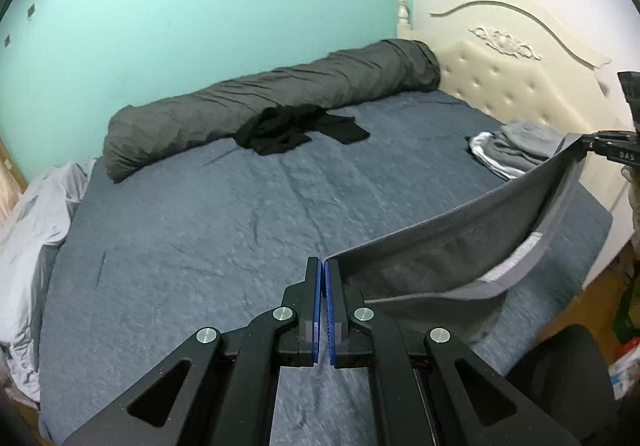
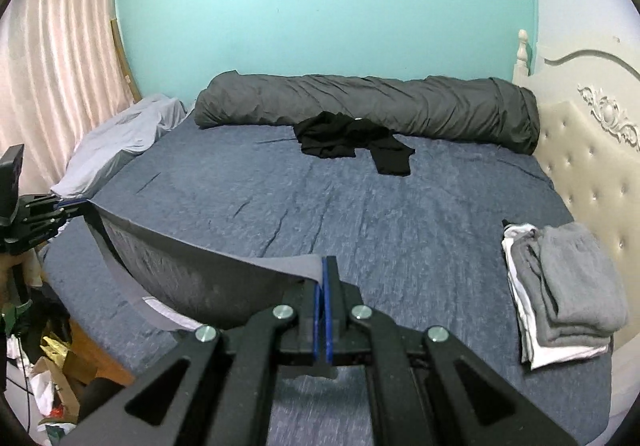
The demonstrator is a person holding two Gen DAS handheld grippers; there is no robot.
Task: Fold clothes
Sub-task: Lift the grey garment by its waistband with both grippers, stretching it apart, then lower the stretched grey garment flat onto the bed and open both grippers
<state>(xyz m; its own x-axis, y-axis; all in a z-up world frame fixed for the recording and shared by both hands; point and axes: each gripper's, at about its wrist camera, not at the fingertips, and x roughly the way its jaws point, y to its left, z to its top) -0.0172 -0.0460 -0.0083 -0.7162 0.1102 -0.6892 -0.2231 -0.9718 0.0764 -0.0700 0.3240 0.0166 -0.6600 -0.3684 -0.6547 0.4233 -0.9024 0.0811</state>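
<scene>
— Left gripper (image 1: 323, 266): how standing?

— Clenched on one top corner of the grey garment (image 1: 440, 250), blue pads pressed together, cloth edge pinched between. Seen also in the right wrist view at the far left (image 2: 70, 202), again closed on the cloth.

— And the right gripper (image 2: 322, 266)?

— Clenched too, on the opposite top corner of the same garment (image 2: 192, 270). In the left wrist view visible at the far right (image 1: 588, 140), holding the cloth edge there.

— Position of the garment?

— Stretched between both grippers, lifted above the near edge of the bed (image 1: 200, 226), hanging down in a curve. Lighter grey band along the lower part, with a pale patch beside. Lowest part hidden; touching the blue sheet or not, cannot tell.

— Other things on the bed?

— Black clothing (image 2: 352, 142), crumpled, far side, lying against a long rolled dark grey duvet (image 2: 380, 102) along the turquoise wall (image 2: 320, 6). Folded stack (image 2: 560, 286) of grey and white pieces near the cream headboard (image 2: 580, 166), well apart from the held garment. Pale grey sheet (image 2: 120, 134) bunched at the far left corner, near the pink curtain (image 2: 60, 66).
</scene>
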